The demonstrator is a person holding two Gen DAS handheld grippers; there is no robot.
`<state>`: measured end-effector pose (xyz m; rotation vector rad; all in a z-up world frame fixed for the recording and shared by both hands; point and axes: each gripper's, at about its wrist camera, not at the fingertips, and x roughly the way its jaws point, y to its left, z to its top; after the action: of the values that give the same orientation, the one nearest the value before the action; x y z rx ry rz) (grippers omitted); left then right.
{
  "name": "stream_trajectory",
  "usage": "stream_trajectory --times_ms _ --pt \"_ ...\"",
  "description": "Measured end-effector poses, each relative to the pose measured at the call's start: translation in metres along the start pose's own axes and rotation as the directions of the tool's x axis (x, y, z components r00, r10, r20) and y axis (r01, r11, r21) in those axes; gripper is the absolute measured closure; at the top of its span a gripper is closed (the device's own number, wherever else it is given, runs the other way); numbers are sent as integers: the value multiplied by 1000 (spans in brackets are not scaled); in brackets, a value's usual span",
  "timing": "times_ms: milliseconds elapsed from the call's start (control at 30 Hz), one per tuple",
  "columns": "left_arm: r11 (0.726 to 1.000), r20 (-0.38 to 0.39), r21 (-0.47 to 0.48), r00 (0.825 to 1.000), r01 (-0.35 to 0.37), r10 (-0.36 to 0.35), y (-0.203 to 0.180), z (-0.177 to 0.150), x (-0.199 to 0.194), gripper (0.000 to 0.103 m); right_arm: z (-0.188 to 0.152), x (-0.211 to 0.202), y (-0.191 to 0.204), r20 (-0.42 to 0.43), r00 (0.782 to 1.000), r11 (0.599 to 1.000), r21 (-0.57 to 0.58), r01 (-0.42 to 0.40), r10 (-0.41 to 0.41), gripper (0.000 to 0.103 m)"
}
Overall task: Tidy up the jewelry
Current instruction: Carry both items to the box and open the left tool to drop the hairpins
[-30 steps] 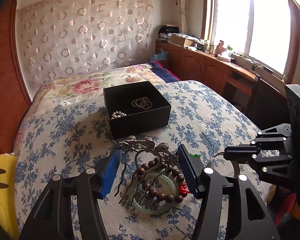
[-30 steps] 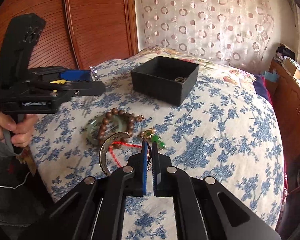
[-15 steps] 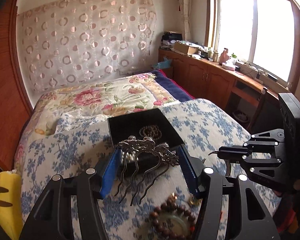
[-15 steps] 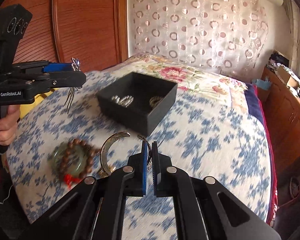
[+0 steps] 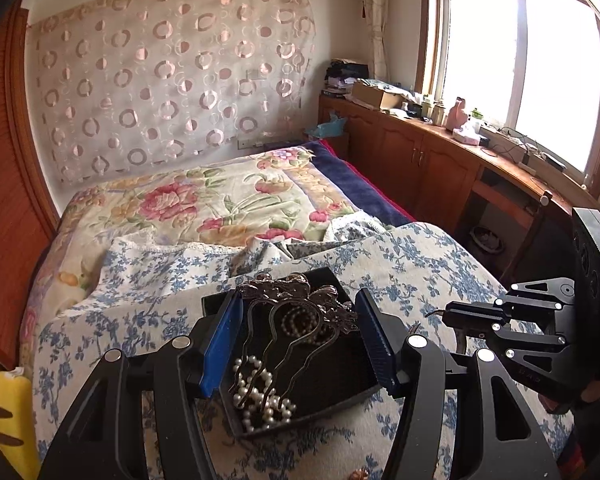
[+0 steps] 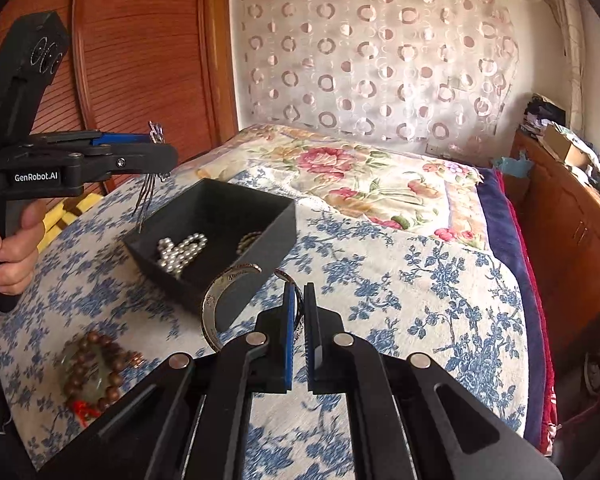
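My left gripper (image 5: 298, 320) is shut on an ornate metal hair comb (image 5: 296, 300) and holds it above the black box (image 5: 352, 392); its prongs hang over the box's near-left corner in the right wrist view (image 6: 146, 196). The box (image 6: 276, 220) holds a pearl strand (image 5: 260, 396) and a dark bead bracelet (image 6: 249, 240). My right gripper (image 6: 299, 304) is shut on a silver open bangle (image 6: 216, 304), lifted just in front of the box.
A brown bead bracelet lying on a green jade bangle (image 6: 94, 368) with a red cord sits on the blue floral bedspread (image 6: 420, 300) at the near left. A wooden headboard (image 6: 140, 60) stands at the left, cabinets (image 5: 420, 160) at the right.
Both grippers moved forward toward the box with their loads. The comb now hangs over the box and the bangle is close to its front wall.
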<state>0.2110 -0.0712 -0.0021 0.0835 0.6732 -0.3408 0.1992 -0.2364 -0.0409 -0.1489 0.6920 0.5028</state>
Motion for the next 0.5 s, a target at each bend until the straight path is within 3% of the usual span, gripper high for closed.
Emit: stream_trajectory --times_ms 500 --pt "1000 -45 -26 999 17 -18 14 -1 43 47 9 20 -9 -5 1000 1000 3 -1 1 98"
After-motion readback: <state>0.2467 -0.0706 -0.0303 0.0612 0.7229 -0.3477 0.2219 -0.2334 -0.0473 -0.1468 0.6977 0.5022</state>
